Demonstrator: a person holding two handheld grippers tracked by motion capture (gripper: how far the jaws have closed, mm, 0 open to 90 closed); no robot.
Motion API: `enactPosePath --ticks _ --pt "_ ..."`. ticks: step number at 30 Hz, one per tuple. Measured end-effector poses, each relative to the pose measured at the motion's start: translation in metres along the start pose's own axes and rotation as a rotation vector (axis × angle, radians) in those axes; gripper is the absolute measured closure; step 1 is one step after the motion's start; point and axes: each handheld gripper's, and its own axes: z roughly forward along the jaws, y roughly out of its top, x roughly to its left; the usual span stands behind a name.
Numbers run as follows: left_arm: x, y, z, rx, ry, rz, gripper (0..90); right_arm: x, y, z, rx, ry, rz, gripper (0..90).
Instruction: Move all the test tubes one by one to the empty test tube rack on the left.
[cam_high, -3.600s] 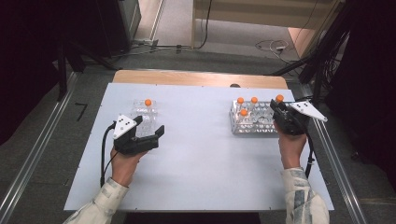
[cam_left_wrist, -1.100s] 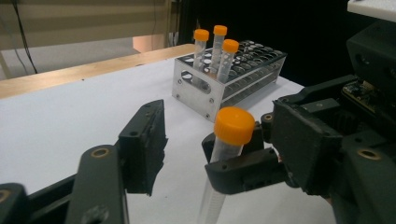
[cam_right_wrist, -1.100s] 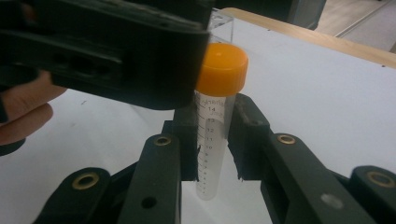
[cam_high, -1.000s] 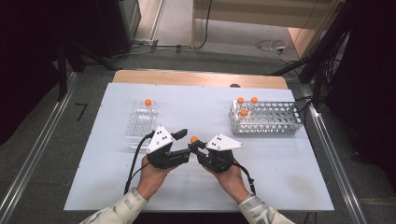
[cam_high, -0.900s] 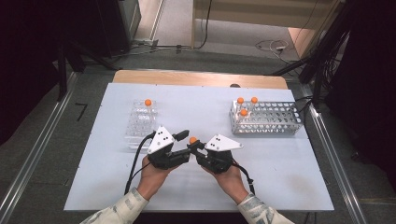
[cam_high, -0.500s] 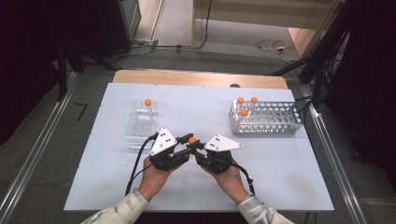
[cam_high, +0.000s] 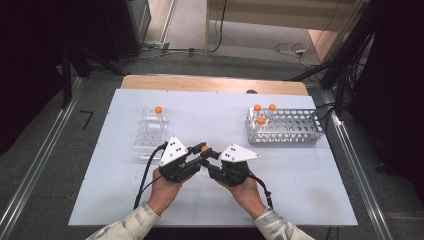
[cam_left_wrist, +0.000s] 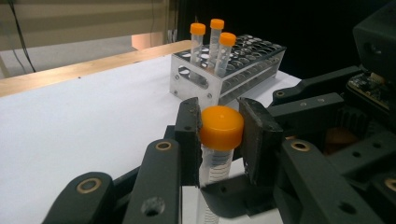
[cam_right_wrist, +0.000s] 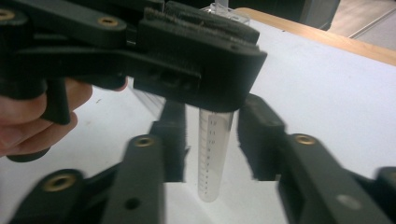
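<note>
A clear tube with an orange cap (cam_high: 204, 148) stands upright between my two grippers at the table's middle front. My left gripper (cam_high: 200, 151) reaches in from the left and has just closed; its pads (cam_left_wrist: 189, 135) press on the tube's cap (cam_left_wrist: 221, 126). Opposite it, my right gripper (cam_high: 210, 157) has its jaws lower down, either side of the tube's marked body (cam_right_wrist: 215, 158). The right gripper's (cam_right_wrist: 212, 140) jaws have just been opening and stand apart from the tube, with a gap on each side.
A clear plastic rack (cam_high: 150, 135) with one orange-capped tube (cam_high: 158, 110) stands at the left. A metal rack (cam_high: 295, 127) at the right holds three capped tubes (cam_high: 260, 112). A wooden strip (cam_high: 210, 82) runs along the table's far edge.
Both hands came from the two racks to the table's middle. Over the last second the left gripper edged right onto the orange cap; both hands otherwise kept still.
</note>
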Motion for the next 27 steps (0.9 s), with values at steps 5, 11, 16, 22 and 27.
enactPosePath --ticks 5,11,16,22,27 --pt "0.006 0.002 -0.003 -0.006 0.006 -0.013 69.8 -0.002 0.000 0.001 0.017 -0.012 0.001 37.2" --pt "0.013 0.005 -0.008 -0.020 0.023 -0.029 69.8 -0.007 -0.001 -0.001 0.029 -0.041 0.022 26.0" --pt "0.024 0.011 -0.013 -0.033 0.053 -0.047 69.8 -0.011 -0.003 -0.005 0.028 -0.056 0.030 25.2" --pt "0.043 0.020 -0.020 -0.048 0.081 -0.098 69.8 -0.016 -0.004 -0.009 0.028 -0.071 0.046 25.3" --pt "0.060 0.026 -0.026 -0.058 0.122 -0.115 69.8 -0.021 -0.005 -0.012 0.025 -0.085 0.058 25.4"
